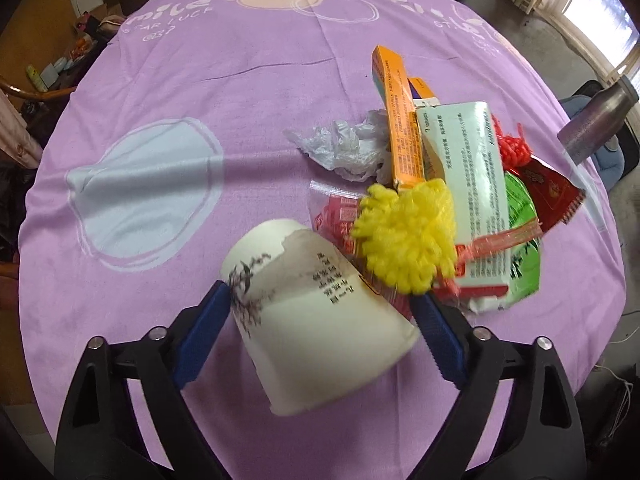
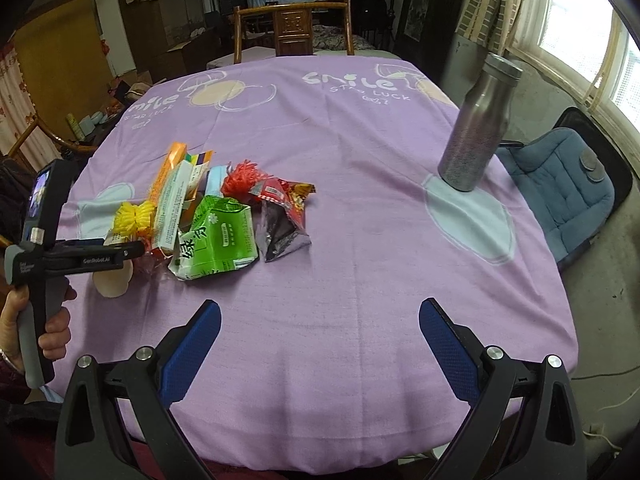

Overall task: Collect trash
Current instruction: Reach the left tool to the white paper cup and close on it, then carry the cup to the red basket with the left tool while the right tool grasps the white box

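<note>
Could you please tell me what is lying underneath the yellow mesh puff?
The yellow mesh puff rests on a clear packet with red print and a red-striped box edge; whatever lies deeper is covered.

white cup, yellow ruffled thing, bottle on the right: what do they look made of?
White cup: probably paper, matte, with printed ink art and a rolled rim.
Yellow ruffled thing: looks like foam mesh netting, soft and open-celled; it could be plastic.
Bottle: likely stainless steel, with a brushed upper part, a speckled lower body and a dull metallic sheen.
</note>
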`<state>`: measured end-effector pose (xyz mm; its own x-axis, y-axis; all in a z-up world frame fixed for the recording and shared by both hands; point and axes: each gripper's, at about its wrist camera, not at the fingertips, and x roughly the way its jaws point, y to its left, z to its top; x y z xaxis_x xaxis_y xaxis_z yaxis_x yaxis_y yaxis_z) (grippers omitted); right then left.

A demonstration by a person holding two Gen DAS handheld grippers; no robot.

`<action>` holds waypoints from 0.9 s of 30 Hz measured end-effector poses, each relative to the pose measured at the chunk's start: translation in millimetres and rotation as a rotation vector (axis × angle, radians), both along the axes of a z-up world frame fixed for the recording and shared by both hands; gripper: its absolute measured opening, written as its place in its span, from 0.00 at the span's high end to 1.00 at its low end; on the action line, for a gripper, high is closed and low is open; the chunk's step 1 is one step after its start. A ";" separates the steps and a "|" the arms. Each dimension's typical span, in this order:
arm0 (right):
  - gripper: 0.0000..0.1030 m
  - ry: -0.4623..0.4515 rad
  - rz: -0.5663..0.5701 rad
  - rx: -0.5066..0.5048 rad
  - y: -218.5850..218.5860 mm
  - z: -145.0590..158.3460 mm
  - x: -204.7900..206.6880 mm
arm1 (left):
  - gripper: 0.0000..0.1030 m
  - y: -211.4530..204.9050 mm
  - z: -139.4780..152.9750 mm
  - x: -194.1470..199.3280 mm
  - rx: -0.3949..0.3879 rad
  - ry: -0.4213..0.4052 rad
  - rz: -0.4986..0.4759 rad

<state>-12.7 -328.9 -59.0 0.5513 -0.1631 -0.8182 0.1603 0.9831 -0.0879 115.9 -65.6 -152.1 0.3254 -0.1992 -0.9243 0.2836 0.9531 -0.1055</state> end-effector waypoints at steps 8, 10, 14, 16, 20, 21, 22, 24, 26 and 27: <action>0.06 0.007 0.067 0.070 22.4 -10.6 15.4 | 0.42 28.2 21.3 -36.7 0.005 -0.051 -0.019; 0.06 0.016 0.087 0.085 30.0 -13.8 19.6 | 0.43 35.4 22.1 -40.2 -0.007 -0.040 -0.007; 0.06 0.019 0.123 0.055 42.2 -14.4 18.3 | 0.26 37.5 14.9 -32.6 -0.027 -0.006 0.015; 0.06 0.014 0.122 0.038 40.5 -12.3 15.4 | 0.23 33.6 5.6 -23.7 -0.016 0.002 0.035; 0.06 0.003 0.087 0.050 23.7 -8.0 10.2 | 0.22 25.6 -12.2 -10.1 -0.006 0.059 0.036; 0.06 -0.002 0.081 0.063 19.4 -7.2 10.7 | 0.23 23.8 -11.5 -10.9 -0.001 0.049 0.035; 0.06 -0.006 0.080 0.075 16.3 -7.3 10.9 | 0.24 22.9 -8.9 -13.4 0.000 0.036 0.033; 0.06 -0.017 0.101 0.118 14.5 -7.1 17.2 | 0.25 25.6 2.5 -21.1 -0.012 0.002 0.041; 0.06 -0.023 0.141 0.163 17.3 -8.5 27.3 | 0.25 33.9 16.7 -30.5 -0.021 -0.029 0.059; 0.08 -0.023 0.167 0.185 21.3 -9.8 34.8 | 0.25 40.6 24.7 -35.8 -0.020 -0.044 0.075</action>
<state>22.0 -307.6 -68.8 0.5769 0.0830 -0.8126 -0.0055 0.9952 0.0978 80.1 -25.0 -127.4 0.3805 -0.1913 -0.9048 0.2167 0.9696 -0.1139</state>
